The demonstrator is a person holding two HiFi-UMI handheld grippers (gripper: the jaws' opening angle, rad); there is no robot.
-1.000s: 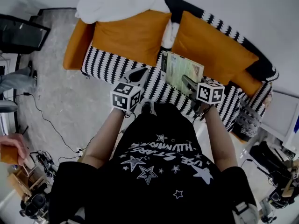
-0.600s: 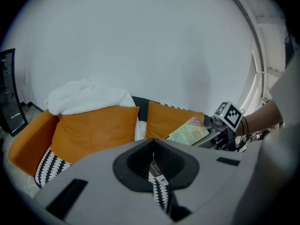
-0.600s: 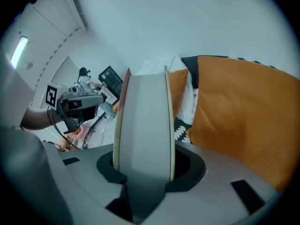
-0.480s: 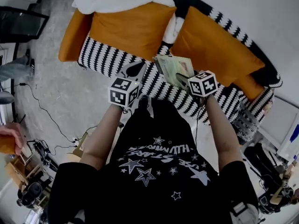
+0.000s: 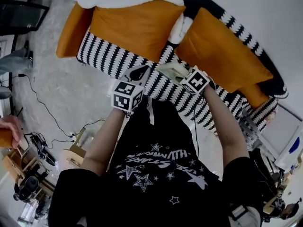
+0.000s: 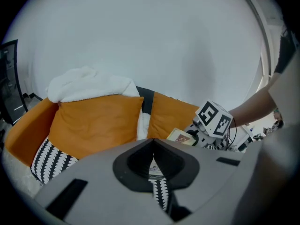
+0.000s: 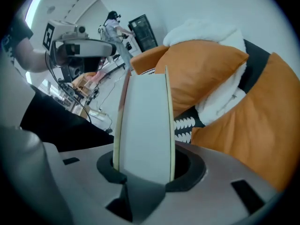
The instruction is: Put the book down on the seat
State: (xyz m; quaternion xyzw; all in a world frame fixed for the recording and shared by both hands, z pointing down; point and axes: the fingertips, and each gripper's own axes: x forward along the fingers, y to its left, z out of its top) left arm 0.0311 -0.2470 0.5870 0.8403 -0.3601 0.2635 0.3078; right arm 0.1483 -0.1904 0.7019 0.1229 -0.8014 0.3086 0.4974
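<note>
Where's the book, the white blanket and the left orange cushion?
book (image 7: 143, 125), right gripper view, white page edge
white blanket (image 6: 89, 83), left gripper view, fluffy middle
left orange cushion (image 6: 93, 123), left gripper view, front face

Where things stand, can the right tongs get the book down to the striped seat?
Probably yes. The right tongs, shut on the book, hang over the striped seat, and the patch in front of the orange cushions looks bare.
</note>
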